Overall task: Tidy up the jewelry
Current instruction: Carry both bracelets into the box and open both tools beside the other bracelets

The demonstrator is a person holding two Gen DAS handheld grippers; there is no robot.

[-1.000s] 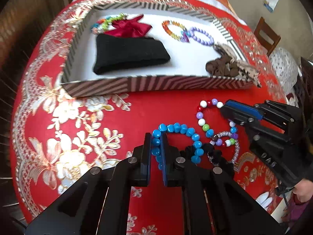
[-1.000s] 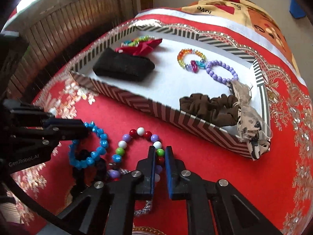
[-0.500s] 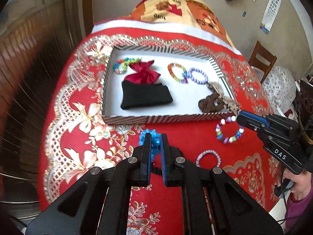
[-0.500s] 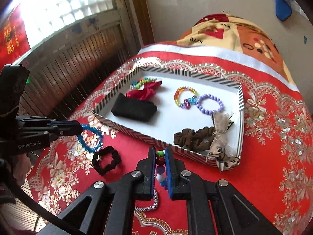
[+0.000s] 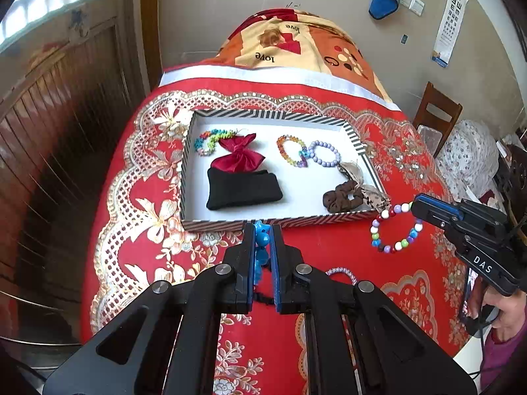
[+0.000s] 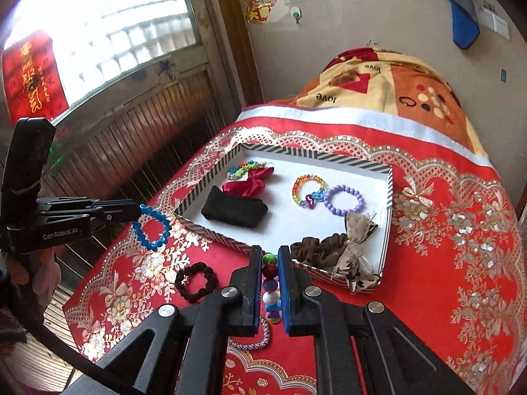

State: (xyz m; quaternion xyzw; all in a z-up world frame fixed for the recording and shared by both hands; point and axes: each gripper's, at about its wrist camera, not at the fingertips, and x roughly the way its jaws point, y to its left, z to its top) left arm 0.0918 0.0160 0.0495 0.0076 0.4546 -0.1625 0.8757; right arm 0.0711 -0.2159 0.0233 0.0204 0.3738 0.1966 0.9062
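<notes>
My left gripper (image 5: 262,230) is shut on a blue bead bracelet (image 5: 262,240), held above the red cloth; in the right wrist view the bracelet (image 6: 152,230) hangs from that gripper (image 6: 136,211). My right gripper (image 6: 270,253) is shut on a multicoloured bead bracelet (image 6: 270,279), which hangs from it in the left wrist view (image 5: 393,230). The striped tray (image 5: 263,222) (image 6: 385,230) lies just beyond both and holds bracelets, a red bow, a black pouch and a brown scrunchie.
A black scrunchie (image 6: 196,281) and a silver-purple woven bracelet (image 6: 253,337) (image 5: 339,271) lie on the red tablecloth before the tray. A wooden railing (image 6: 131,151) runs along the left. A chair (image 5: 434,115) stands at the right.
Both grippers have risen well above the table, each lifting its bracelet off the cloth. The black scrunchie and woven bracelet stayed on the table.
</notes>
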